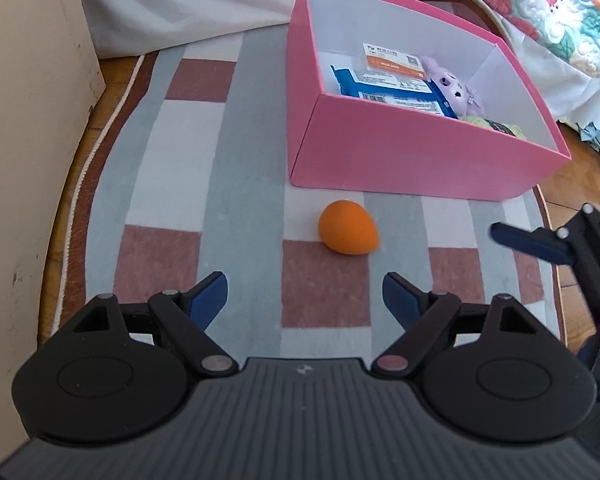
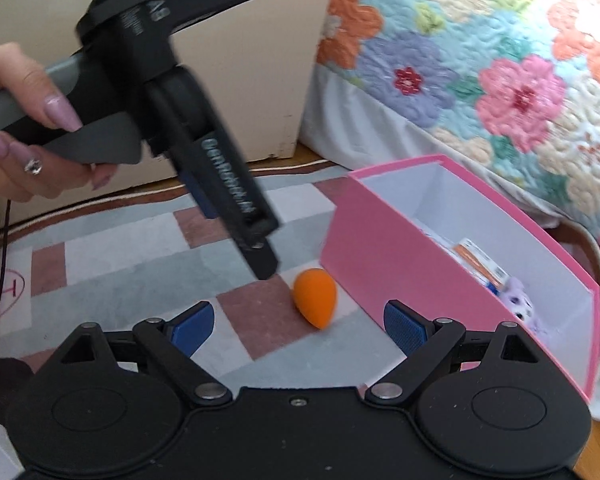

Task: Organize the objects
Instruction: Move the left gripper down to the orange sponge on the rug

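Both the left gripper [image 1: 305, 294] and right gripper [image 2: 299, 322] hang open and empty above the orange sponge [image 1: 348, 227]. It looks the last thing out (pink box [image 1: 380, 152] already filling); next move: close on it

1. Rug [image 1: 244, 184] around the sponge [image 1: 348, 227] lies bare at 6, 9 and 3 o'clock — open approach.
2. Pink box [image 1: 380, 152] walls off 12 o'clock, just beyond the sponge.
3. Left gripper [image 2: 260, 268] hangs at the sponge's 10 o'clock in the right view — crowding that side.
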A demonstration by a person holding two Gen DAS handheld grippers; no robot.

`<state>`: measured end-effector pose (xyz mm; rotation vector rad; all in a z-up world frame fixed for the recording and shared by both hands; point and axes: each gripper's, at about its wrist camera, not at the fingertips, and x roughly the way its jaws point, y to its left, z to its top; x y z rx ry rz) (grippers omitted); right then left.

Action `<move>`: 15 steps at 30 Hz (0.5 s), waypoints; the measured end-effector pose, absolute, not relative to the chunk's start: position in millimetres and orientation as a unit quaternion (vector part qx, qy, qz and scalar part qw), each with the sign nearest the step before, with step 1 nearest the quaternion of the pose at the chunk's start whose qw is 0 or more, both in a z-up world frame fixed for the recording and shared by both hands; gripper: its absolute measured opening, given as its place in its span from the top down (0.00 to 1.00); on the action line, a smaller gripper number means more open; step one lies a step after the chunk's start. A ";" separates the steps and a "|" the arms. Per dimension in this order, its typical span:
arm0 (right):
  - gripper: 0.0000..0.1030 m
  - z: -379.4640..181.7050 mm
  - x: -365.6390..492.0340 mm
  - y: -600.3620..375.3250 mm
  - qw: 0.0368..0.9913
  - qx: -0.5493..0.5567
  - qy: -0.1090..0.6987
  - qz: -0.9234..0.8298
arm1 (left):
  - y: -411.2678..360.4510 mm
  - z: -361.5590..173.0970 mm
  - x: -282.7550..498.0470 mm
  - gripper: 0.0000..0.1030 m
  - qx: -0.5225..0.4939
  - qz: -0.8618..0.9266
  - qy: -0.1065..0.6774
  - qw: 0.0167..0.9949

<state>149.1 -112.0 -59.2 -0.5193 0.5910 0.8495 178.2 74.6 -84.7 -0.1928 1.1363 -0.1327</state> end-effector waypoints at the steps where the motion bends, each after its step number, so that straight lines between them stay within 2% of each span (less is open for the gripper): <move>1: 0.09 -62.6 150.7 -109.5 0.835 -0.247 0.280 0.405 | 75.3 -87.2 178.8 0.18 -0.093 -0.059 0.535 0.838; 15: 0.09 -110.9 191.2 -94.9 0.839 -0.218 0.311 0.389 | 73.3 -120.0 197.2 0.18 -0.118 -0.046 0.503 0.855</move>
